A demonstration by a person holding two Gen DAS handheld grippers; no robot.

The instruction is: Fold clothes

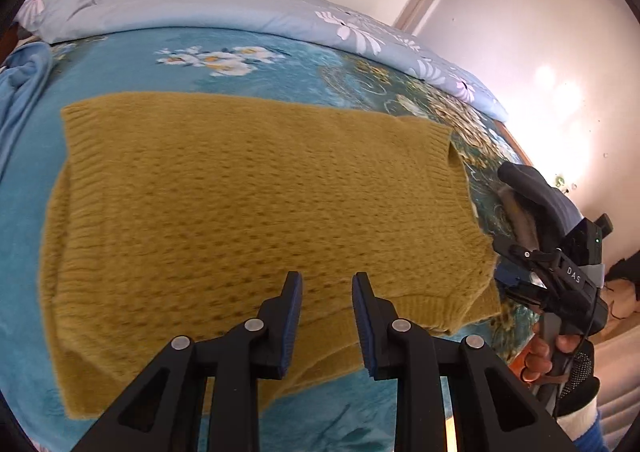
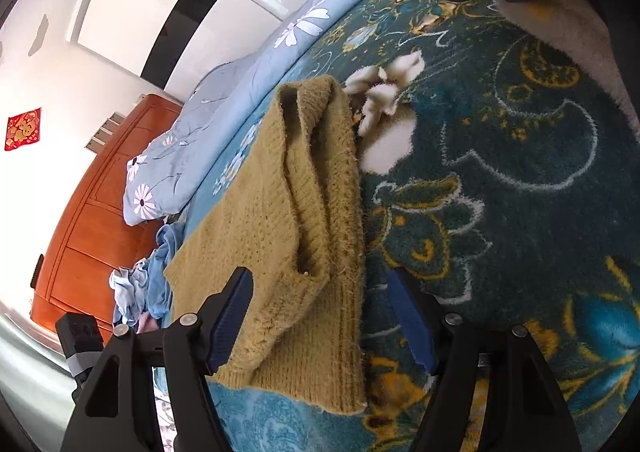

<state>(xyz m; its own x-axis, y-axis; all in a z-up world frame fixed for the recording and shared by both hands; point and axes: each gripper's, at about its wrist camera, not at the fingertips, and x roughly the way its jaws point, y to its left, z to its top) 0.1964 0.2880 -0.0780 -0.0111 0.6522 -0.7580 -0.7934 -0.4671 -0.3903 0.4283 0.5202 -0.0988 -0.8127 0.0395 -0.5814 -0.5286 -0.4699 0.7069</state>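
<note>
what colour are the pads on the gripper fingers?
Blue, on black fingers; clearest on the left gripper in the left wrist view.

The sweater (image 1: 248,212) lies flat on the blanket (image 1: 248,52) that covers the bed, and the quilt (image 1: 168,0) is bunched up behind it, next to the wall. The left gripper (image 1: 327,316) is over the near edge of the sweater, with its jaws apart, and the right gripper (image 2: 320,316) is at the sweater's right end, one jaw on each side of the edge. A small pile of clothes (image 2: 140,288) sits on the bed past the sweater's left end.
</note>
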